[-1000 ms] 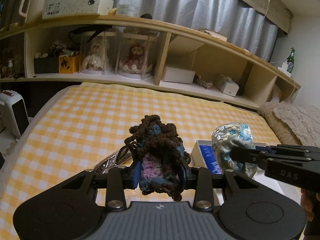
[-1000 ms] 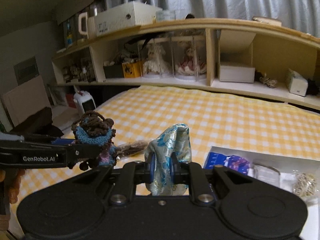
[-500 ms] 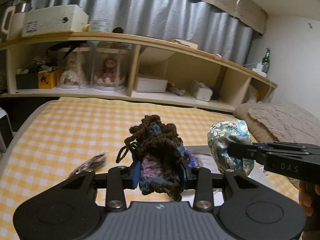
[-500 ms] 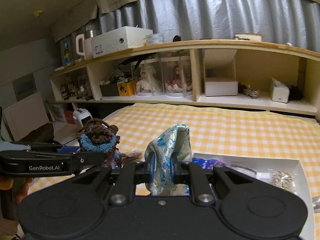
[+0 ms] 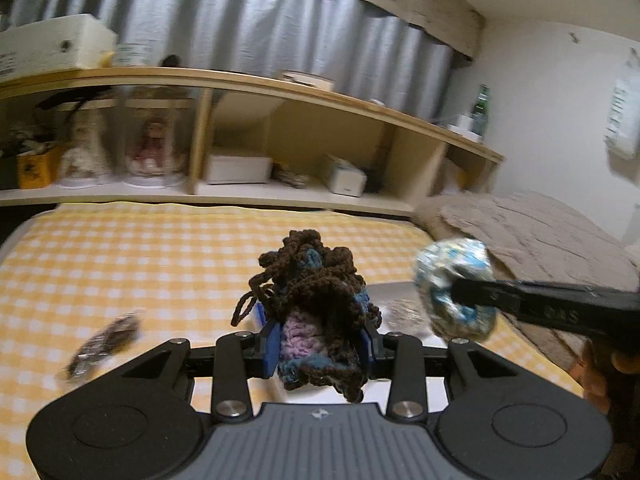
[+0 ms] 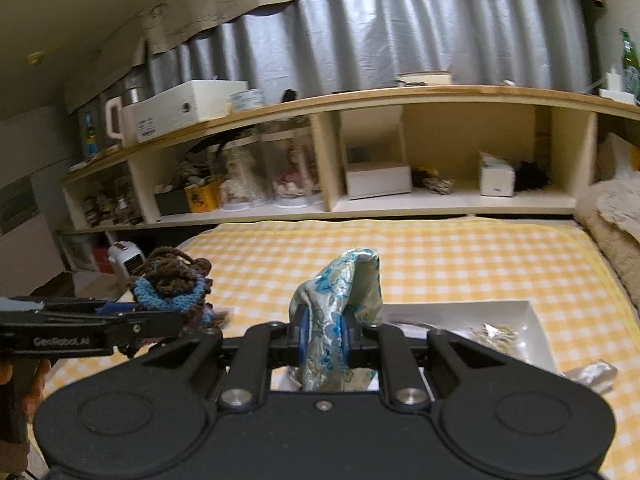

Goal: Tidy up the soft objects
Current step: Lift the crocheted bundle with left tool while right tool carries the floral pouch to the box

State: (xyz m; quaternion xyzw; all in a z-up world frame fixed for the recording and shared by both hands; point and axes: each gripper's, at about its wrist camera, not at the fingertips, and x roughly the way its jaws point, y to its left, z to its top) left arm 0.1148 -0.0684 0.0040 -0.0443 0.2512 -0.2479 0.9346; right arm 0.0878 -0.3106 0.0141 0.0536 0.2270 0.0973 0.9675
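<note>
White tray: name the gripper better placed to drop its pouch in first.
Right, probably. The right gripper holds the blue brocade pouch nearer the white tray; the left gripper with the crochet pouch is off to the tray's left.

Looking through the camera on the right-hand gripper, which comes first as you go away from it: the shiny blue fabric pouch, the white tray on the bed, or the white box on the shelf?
1. The blue fabric pouch, clamped in the right gripper itself.
2. The white tray, lying on the checkered bed just ahead, to the right.
3. The white box, in a shelf compartment beyond the bed's far edge.
</note>
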